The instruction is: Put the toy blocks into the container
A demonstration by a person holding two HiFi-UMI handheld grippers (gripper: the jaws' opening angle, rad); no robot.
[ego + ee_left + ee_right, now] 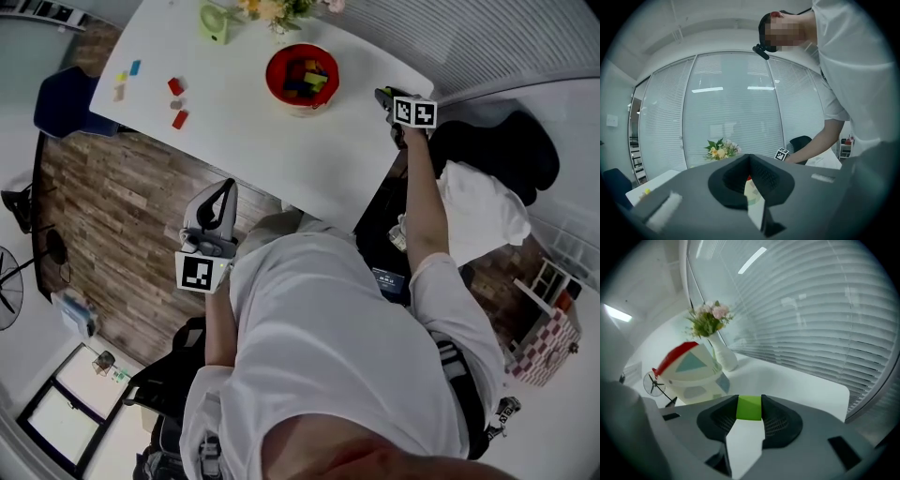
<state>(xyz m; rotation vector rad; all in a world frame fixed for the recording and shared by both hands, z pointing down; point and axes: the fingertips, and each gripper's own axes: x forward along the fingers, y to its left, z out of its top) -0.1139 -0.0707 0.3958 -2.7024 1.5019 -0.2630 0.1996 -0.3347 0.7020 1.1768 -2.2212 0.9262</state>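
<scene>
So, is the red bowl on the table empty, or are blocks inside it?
Not empty. The head view shows several coloured toy blocks lying inside the red bowl.

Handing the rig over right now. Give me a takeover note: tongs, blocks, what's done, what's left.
Left tongs: shut, empty, held off the table near the body.
Right tongs: shut on a green block near the table's right edge, to the right of the red bowl.
Done: a pile of blocks is already in the bowl.
Left: put the green block in the bowl, then clear the table's left end: red block, second red block, blue block, yellow block, beige block, small grey piece.
</scene>
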